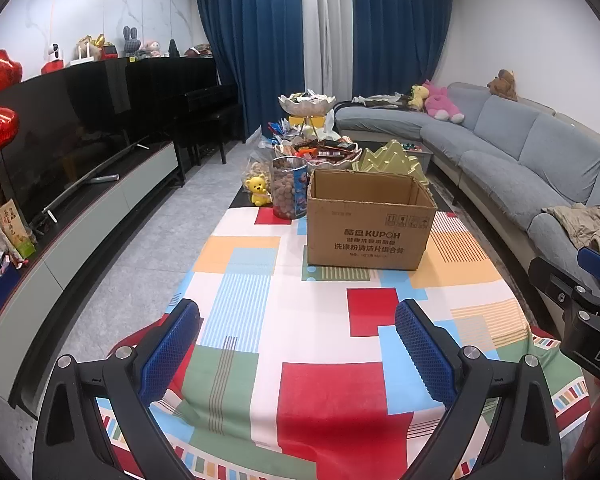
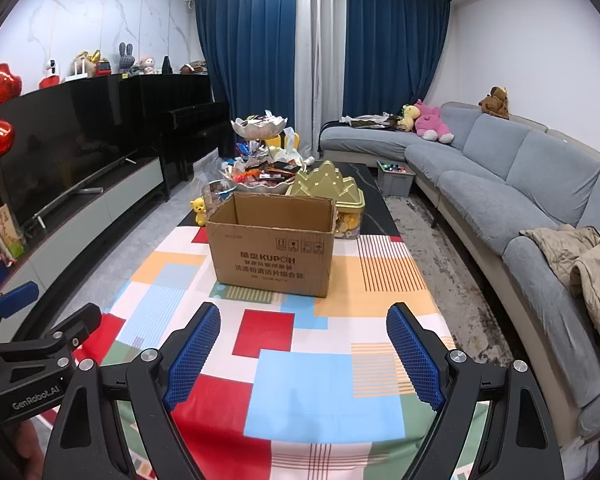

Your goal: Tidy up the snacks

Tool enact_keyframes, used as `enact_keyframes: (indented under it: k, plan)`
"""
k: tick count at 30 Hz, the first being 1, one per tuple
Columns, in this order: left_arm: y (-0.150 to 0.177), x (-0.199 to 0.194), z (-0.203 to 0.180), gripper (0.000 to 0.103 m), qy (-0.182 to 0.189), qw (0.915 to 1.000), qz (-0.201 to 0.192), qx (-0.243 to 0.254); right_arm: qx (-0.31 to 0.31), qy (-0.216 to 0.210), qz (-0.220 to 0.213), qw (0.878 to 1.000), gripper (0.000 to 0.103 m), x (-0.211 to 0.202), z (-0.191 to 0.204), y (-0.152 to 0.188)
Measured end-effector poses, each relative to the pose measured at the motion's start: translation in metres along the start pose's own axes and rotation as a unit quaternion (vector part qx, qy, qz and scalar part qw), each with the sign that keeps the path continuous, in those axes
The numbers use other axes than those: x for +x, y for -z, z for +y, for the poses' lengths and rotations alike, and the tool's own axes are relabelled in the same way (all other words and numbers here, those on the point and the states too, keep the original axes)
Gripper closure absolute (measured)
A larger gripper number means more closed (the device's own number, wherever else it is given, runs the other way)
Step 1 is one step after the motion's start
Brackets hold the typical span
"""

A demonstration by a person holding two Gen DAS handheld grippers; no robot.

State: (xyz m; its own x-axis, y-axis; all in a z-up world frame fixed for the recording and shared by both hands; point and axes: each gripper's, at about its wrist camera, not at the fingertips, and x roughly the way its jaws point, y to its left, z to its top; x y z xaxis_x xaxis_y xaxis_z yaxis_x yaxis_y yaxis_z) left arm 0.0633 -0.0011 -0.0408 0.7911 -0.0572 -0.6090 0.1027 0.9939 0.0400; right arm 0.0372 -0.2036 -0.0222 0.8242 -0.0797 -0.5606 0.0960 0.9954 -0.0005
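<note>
An open brown cardboard box [image 1: 370, 222] stands on the table with the colourful checked cloth [image 1: 324, 380]; it also shows in the right wrist view [image 2: 272, 246]. Behind it are a bowl piled with wrapped snacks [image 1: 324, 154], a clear jar of round snacks [image 1: 288, 194], a bag of nuts [image 1: 256, 170], a gold mountain-shaped tin [image 2: 332, 190] and a tiered dish [image 1: 306, 104]. My left gripper [image 1: 298, 346] is open and empty above the near cloth. My right gripper [image 2: 304, 354] is open and empty, well short of the box.
A yellow bear figure [image 1: 259, 189] stands left of the jar. A TV and low cabinet [image 1: 80, 208] run along the left. A grey sofa [image 2: 500, 196] curves along the right with a jacket [image 2: 580, 260] on it. A grey bin [image 2: 394, 178] sits on the floor.
</note>
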Motion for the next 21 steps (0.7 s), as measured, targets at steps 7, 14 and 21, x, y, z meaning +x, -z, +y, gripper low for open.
enact_keyframes:
  k: [7, 14, 21]
  plan:
    - [-0.0005, -0.0008, -0.0003, 0.003, 0.001, 1.0, -0.001, 0.0, 0.001, 0.0, -0.001, 1.0, 0.017, 0.0001, -0.0011, -0.0005]
    - [-0.0005, -0.001, -0.0005, 0.003, -0.001, 1.0, 0.0, 0.001, 0.001, 0.0, 0.0, 1.0, 0.017, 0.0001, -0.0011, -0.0009]
    - [-0.0024, -0.0032, 0.001, 0.003, -0.002, 1.0, -0.001, 0.001, 0.002, 0.0, 0.0, 1.0, 0.017, 0.0003, -0.0016, 0.0001]
